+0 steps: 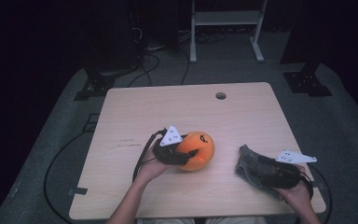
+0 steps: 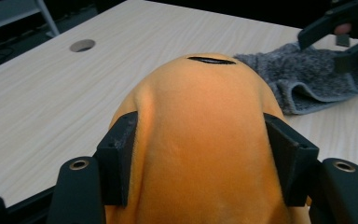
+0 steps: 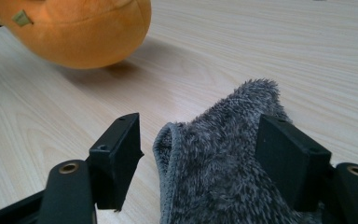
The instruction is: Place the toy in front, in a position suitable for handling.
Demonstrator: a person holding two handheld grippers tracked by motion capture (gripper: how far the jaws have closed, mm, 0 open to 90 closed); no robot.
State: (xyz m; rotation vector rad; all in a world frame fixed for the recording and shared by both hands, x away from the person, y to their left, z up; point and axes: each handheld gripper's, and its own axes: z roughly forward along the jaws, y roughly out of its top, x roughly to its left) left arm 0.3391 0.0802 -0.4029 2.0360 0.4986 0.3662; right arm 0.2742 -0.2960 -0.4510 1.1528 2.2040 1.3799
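An orange plush toy, rounded and soft, with a smooth short-pile skin and a thin black stitched mark near its top, lies on the bench a little left of the middle, toward the near edge. The left tool has it between its jaws: in the left gripper view both black pads press into the plush sides, so the toy is gripped, its skin dimpling slightly at the left pad. In the right gripper view a small tan tag shows on its flank, and the toy throws a soft shadow on the wood. Near the right edge lies a grey fuzzy cloth, rumpled and folded, with a hemmed rim; the right tool stands over it with its jaws parted, the cloth lying between them against the right pad and clear of the left one. The bench is pale wood-grain laminate with rounded corners and a round cable hole near its far edge. Around it is grey carpet, dark in the dim room, with black cables trailing across it and the white legs of a frame beyond.
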